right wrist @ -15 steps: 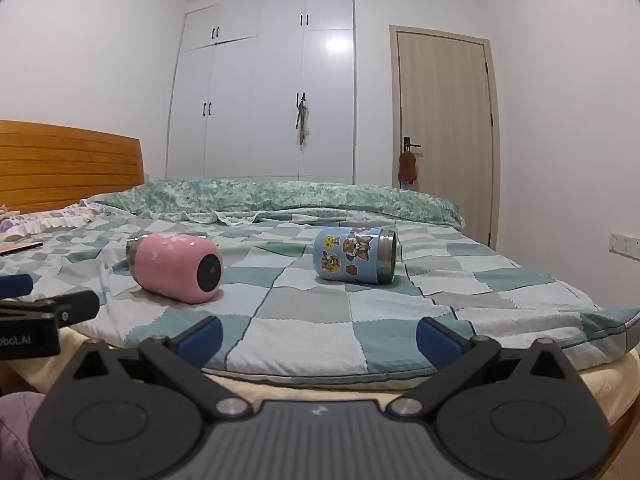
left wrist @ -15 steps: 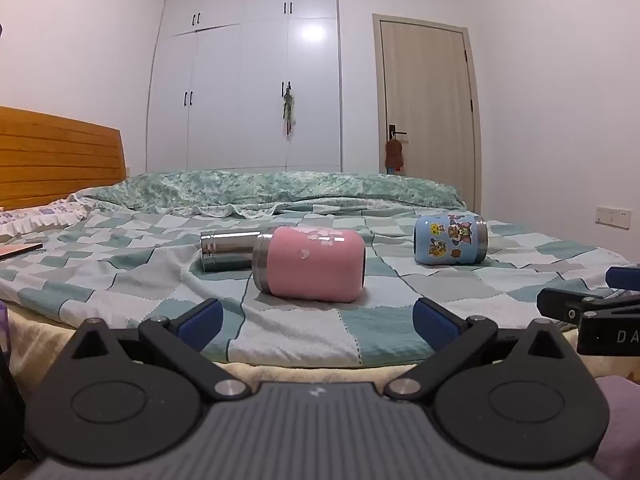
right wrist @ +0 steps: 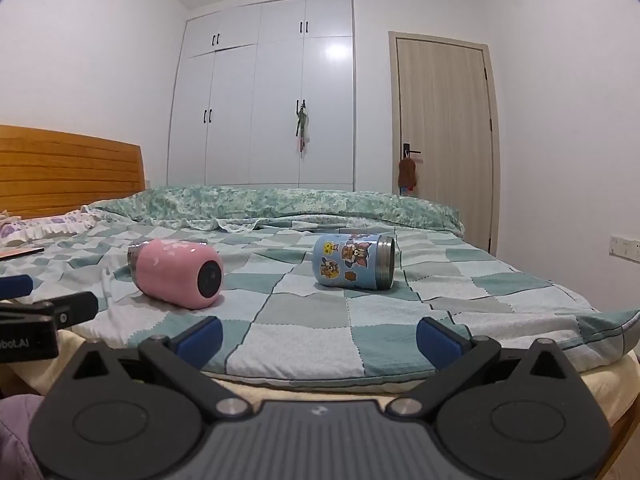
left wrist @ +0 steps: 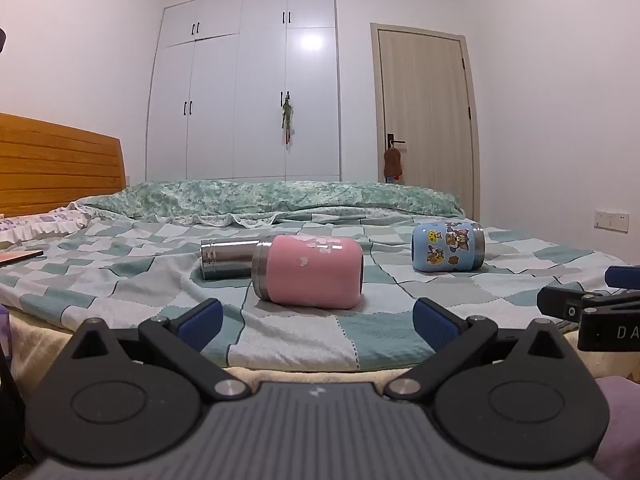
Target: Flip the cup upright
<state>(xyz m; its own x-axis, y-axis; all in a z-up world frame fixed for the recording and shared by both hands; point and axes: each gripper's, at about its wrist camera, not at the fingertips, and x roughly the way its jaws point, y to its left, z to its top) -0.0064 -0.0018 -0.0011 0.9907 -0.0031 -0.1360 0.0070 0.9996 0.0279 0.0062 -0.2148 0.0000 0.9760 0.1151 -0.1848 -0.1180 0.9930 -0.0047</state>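
Note:
A pink cup point(left wrist: 310, 272) lies on its side on the checked bedspread, straight ahead of my left gripper point(left wrist: 318, 320), which is open and empty at the bed's near edge. A steel cup point(left wrist: 228, 256) lies on its side just behind the pink one. A blue cartoon cup point(left wrist: 448, 246) lies on its side to the right. In the right wrist view the blue cup point(right wrist: 354, 262) lies ahead of my open, empty right gripper point(right wrist: 318, 338), rim to the right, and the pink cup point(right wrist: 178, 274) lies to the left.
The bed point(left wrist: 120, 280) carries a folded green quilt point(left wrist: 280, 198) at the back and a wooden headboard point(left wrist: 56, 168) at the left. A flat book point(left wrist: 18, 258) lies at the far left. Wardrobe and door stand behind.

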